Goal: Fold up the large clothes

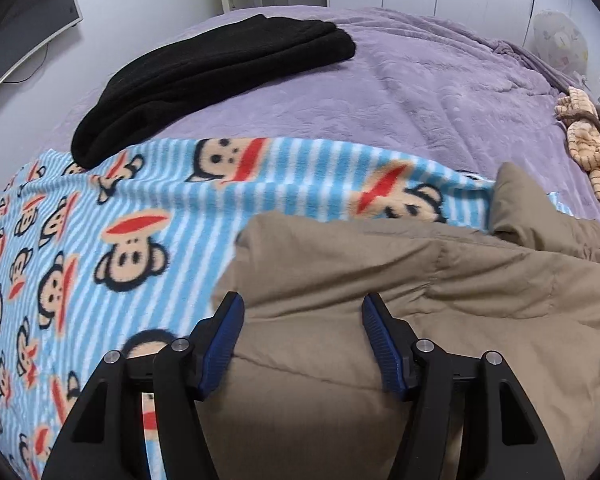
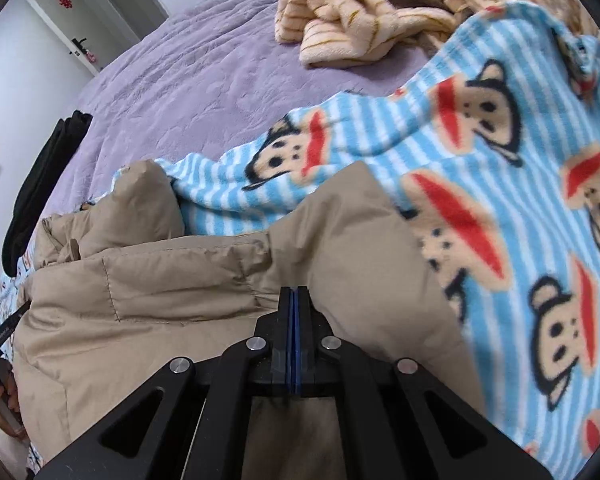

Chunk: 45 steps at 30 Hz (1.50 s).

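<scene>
The tan padded jacket (image 1: 400, 280) lies on a blue-and-white striped fleece blanket (image 1: 100, 240) printed with cartoon monkey faces, and this blanket is spread over a bed covered with a purple quilt (image 1: 380, 92). The jacket is bunched and puffy, with a thick fold standing up at its far edge, and its stitched seams run across the fabric.

The left tongs (image 1: 303, 320) are parted, their blue ribbed pads (image 1: 224, 344) standing apart over the near edge of the jacket. The tan fabric fills the space between the two pads, but the pads do not clearly press on it, so the left tongs look released. The right tongs (image 2: 295, 300) are clenched, the two blue pads meeting flat together with no gap. Their tips are directly over the jacket, just at a seam, yet no fabric can be seen pinched between them.

At the far side of the bed a folded black garment (image 1: 204, 76) rests partly on the quilt and partly on the corner of the striped blanket. A cream garment with thin brown stripes (image 2: 364, 12) lies crumpled on the quilt, near the far edge of the blanket. In the right wrist view, a hand (image 2: 0, 396) shows at the lower left border, holding a black handle
</scene>
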{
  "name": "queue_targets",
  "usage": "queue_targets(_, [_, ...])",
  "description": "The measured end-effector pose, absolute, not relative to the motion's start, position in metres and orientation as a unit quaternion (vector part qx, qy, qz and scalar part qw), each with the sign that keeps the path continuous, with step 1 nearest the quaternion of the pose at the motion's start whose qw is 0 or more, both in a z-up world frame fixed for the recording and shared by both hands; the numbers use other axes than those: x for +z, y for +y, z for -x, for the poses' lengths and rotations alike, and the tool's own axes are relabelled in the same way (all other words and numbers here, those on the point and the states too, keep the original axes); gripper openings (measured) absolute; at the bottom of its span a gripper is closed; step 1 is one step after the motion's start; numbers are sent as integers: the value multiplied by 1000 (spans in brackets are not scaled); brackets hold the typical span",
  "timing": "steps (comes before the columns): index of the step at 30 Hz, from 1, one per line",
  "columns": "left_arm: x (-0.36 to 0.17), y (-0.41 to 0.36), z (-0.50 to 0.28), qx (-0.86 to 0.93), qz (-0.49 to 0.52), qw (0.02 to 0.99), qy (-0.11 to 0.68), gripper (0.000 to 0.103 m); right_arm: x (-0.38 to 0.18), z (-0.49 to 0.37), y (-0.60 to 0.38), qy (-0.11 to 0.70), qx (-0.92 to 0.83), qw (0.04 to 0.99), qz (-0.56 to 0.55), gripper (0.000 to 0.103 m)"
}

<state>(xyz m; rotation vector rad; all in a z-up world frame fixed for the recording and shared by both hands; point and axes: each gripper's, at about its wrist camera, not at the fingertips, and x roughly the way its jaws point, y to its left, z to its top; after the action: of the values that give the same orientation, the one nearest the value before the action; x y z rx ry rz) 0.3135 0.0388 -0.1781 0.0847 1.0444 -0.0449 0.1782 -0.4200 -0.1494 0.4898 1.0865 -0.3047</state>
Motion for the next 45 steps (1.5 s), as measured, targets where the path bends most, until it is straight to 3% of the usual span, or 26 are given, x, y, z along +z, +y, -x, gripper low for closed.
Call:
queue_targets(5, [-165,76,-299,7,-1,859,512,64,-140,-148,-457,485,-188,797,-307,0])
queue_targets(6, [-161,80,-292,8,0,859,511,64,-135,-142,-459,480,-193,794,-319,4])
queue_targets(13, [-150,70,-216,-20,-36,846,531,64,-95,-100,-420,472,-153,812,-306,8])
queue_targets(16, [-153,64,-183,-31,-43,833,551,64,-90,-74,-396,480,-133,810,-311,38])
queue_targets(17, [-154,62,-175,-36,-40,828,558,64,-89,-65,-390,480,-128,808,-317,54])
queue_targets(18, [-155,61,-166,-41,-36,824,565,64,-89,-60,-384,480,-126,806,-323,57])
queue_targets(20, [-154,60,-151,-44,-31,821,568,69,-91,-46,-373,484,-118,798,-339,58])
queue_targets(21, [-152,60,-145,-42,-29,823,566,89,-92,-39,-368,487,-113,793,-348,58])
queue_targets(23, [-148,60,-132,-39,-23,828,559,101,-95,-29,-358,493,-109,786,-357,61])
queue_targets(26, [-145,62,-122,-42,-16,825,563,101,-99,-14,-344,503,-105,781,-355,69])
queue_targets(32, [-148,66,-111,-37,-20,812,582,102,-104,9,-329,512,-106,767,-372,69])
queue_targets(35, [-145,66,-104,-41,-27,815,578,101,-105,16,-324,512,-106,763,-379,82])
queue_targets(39, [-146,66,-101,-43,-24,813,581,101,-109,22,-317,515,-100,756,-390,87])
queue_targets(45, [-152,65,-100,-35,-21,808,588,102,-121,27,-312,519,-97,743,-413,89])
